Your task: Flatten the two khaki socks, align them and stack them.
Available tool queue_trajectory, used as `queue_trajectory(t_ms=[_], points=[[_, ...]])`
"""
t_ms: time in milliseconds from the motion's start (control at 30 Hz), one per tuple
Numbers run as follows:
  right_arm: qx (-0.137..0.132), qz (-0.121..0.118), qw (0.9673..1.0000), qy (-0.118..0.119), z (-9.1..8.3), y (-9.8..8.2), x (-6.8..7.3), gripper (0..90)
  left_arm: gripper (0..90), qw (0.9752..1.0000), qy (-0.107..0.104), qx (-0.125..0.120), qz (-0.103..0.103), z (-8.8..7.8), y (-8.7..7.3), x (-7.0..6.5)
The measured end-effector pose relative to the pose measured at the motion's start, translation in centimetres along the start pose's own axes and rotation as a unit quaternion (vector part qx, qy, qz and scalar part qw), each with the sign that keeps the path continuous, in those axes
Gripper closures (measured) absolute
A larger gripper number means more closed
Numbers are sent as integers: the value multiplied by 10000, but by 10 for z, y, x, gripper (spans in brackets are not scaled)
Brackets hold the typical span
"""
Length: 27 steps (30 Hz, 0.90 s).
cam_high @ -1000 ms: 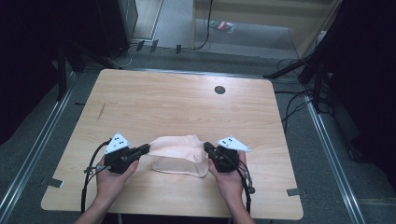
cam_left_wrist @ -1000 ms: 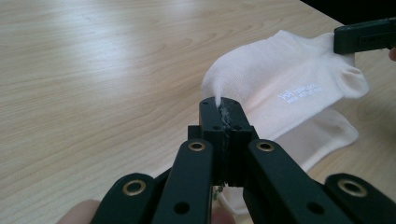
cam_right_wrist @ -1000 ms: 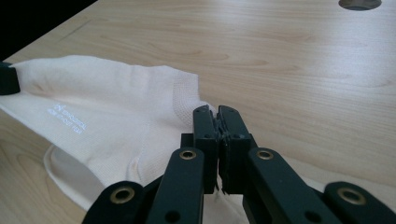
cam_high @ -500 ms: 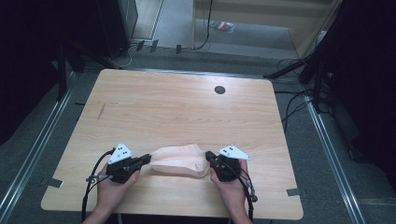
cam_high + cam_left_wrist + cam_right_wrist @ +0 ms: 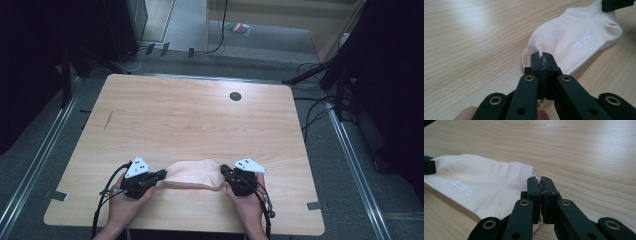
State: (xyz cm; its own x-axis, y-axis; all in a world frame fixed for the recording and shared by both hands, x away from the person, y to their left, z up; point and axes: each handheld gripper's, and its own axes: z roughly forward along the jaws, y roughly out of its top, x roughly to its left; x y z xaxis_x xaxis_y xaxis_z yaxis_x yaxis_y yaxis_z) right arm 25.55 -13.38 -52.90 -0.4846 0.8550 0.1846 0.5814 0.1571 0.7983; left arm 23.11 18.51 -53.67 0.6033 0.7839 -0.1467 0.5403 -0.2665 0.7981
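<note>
A pale cream ankle sock [image 5: 195, 173] with small white print lies stretched flat near the front edge of the wooden table [image 5: 200, 120]. At its left end my left gripper [image 5: 162, 174] is shut on a pinch of fabric; in the left gripper view the jaws [image 5: 544, 56] meet on the sock's [image 5: 574, 32] edge. At the right end, my right gripper [image 5: 223, 170] is shut on the other end. In the right gripper view its tips [image 5: 540, 181] clamp the sock's [image 5: 481, 182] hem. A hand holds each gripper from below.
A small dark round hole [image 5: 235, 96] sits at the table's far right. A faint dark streak [image 5: 108, 118] marks the left side. Metal rails [image 5: 350, 150] run along the floor on both sides, with cables [image 5: 310, 110] at the right.
Both grippers have come a little toward the near edge and lower, still holding the sock. The sock now lies flatter on the table.
</note>
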Motion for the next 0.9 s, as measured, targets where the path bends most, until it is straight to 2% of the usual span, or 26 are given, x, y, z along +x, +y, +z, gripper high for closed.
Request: queue_trajectory(t_ms=[167, 367, 467, 667, 767, 900], points=[[-32, 5, 10000, 4, -1, -1, -1, 875, 900, 9999, 70, 43, 96, 3, -2, -3], [-114, 35, 9999, 80, -6, 1, 0, 875, 900, 9998, 109, -63, 130, -1, 0, -5], [-126, 35, 9999, 68, -8, 1, -1, 875, 900, 9997, 120, 10, 220, 2, -1, -7], [124, 17, 9999, -38, -1, -8, -3, 874, 900, 9991, 141, 256, 310, 12, -6, -10], [228, 7, 9997, -83, 3, -13, -6, 871, 900, 9989, 177, 267, 348, 13, -6, -10], [185, -14, 9998, -87, 5, -14, -6, 869, 898, 9991, 200, 248, 291, 14, -6, -10]])
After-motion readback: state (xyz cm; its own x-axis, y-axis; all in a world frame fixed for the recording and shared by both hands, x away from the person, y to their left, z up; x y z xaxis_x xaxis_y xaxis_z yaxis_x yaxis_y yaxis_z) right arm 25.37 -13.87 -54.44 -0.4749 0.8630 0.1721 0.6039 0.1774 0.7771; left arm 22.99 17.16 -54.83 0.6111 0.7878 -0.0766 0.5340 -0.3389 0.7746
